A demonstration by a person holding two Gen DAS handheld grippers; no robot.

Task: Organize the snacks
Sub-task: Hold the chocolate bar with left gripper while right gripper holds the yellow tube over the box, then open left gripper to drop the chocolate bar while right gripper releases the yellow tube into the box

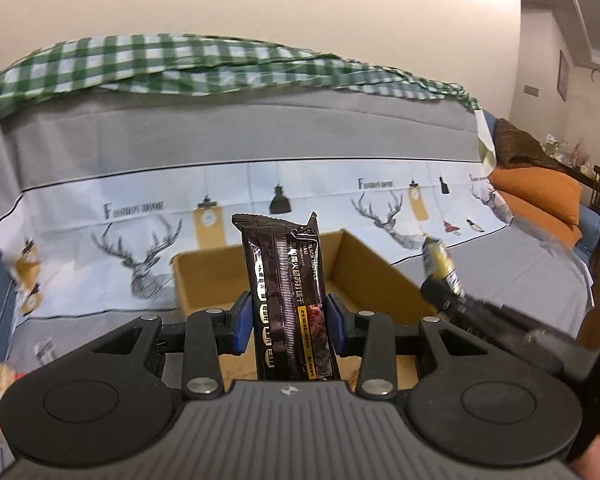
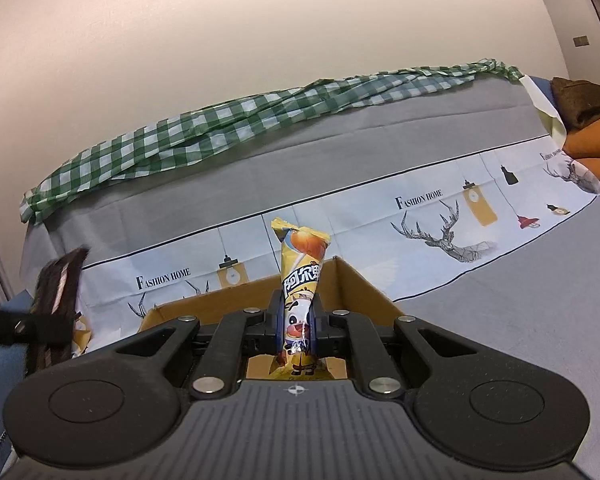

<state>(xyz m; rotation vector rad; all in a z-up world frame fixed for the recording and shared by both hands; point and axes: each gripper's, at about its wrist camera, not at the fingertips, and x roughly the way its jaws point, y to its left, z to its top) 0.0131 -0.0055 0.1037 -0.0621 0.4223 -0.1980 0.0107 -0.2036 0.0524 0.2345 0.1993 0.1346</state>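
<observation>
Two snacks are in hand at this moment and neither is yet in the cardboard box (image 1: 352, 264), so by my reading the sorting is mid-way at best. That box is the largest of the task's things: it sits open-topped on a sofa seat covered by a grey cloth printed with deer heads (image 1: 140, 256), just beyond both grippers. As much of its floor as shows in the left wrist view looks bare, though the tools hide most of it, so I cannot say whether anything already lies inside.

Next in size is the dark cracker packet (image 1: 288, 300), held upright in the left gripper (image 1: 288, 320); the blue pads press on both its long sides near its lower half, and it stands in front of the box's near wall, not yet over the opening.

Smaller is the yellow candy packet (image 2: 300, 304), pinched at its waist by the right gripper (image 2: 298, 322), whose fingers are closed tight on it, its top rising above the box's rim line.

At the far left edge of the left wrist view a blurred colourful wrapper (image 1: 0, 380) lies on the seat, possibly another snack left to collect. What remains, I judge, is carrying both packets over the box and releasing them.
</observation>
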